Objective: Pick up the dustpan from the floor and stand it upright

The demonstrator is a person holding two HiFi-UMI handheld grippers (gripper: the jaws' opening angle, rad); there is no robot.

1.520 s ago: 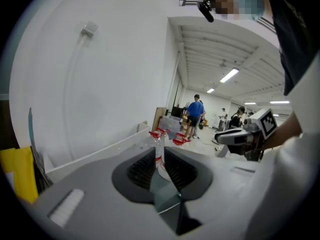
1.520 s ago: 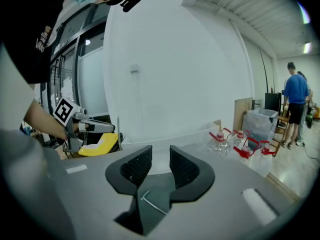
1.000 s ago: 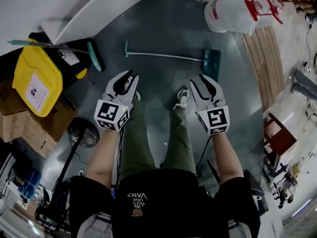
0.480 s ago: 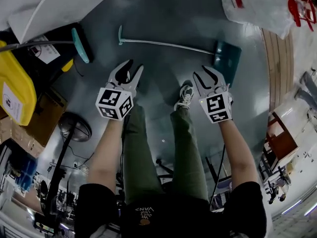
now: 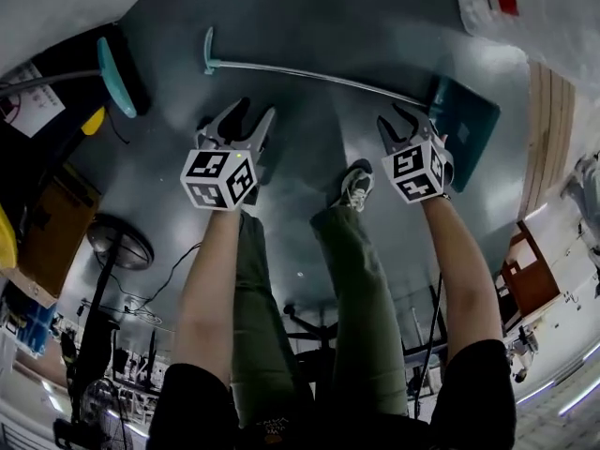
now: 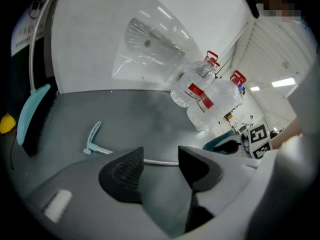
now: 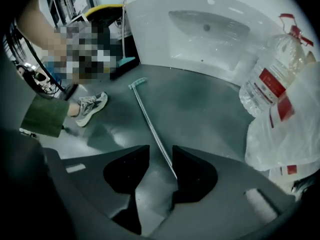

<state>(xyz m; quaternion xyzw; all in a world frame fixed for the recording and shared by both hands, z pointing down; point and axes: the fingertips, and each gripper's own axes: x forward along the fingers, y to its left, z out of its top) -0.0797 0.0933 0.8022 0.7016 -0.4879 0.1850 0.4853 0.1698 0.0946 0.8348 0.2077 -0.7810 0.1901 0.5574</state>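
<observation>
The dustpan lies flat on the grey floor. Its teal pan (image 5: 466, 137) is at the right, and its thin metal handle (image 5: 319, 80) runs left to a teal grip (image 5: 208, 49). My left gripper (image 5: 246, 120) hangs just short of the handle's left part. Its jaws are opening and nothing is between them, while the rod (image 6: 161, 161) shows beyond the gap (image 6: 160, 168). My right gripper (image 5: 398, 123) is open close to the pan. The rod (image 7: 150, 121) runs into its gap (image 7: 159, 168), close to the right finger (image 7: 192, 171), with no pad pressing on it.
A teal broom head (image 5: 115, 73) lies at the left by dark bins. Large water bottles (image 6: 200, 91) and a white plastic bag (image 7: 280, 129) stand past the pan. A white sink panel (image 7: 200, 29) leans behind. The person's shoe (image 5: 354, 186) is between the grippers.
Both grippers have sunk toward the floor and now sit right at the dustpan's handle. The left jaws have spread wider. The camera has come lower too.
</observation>
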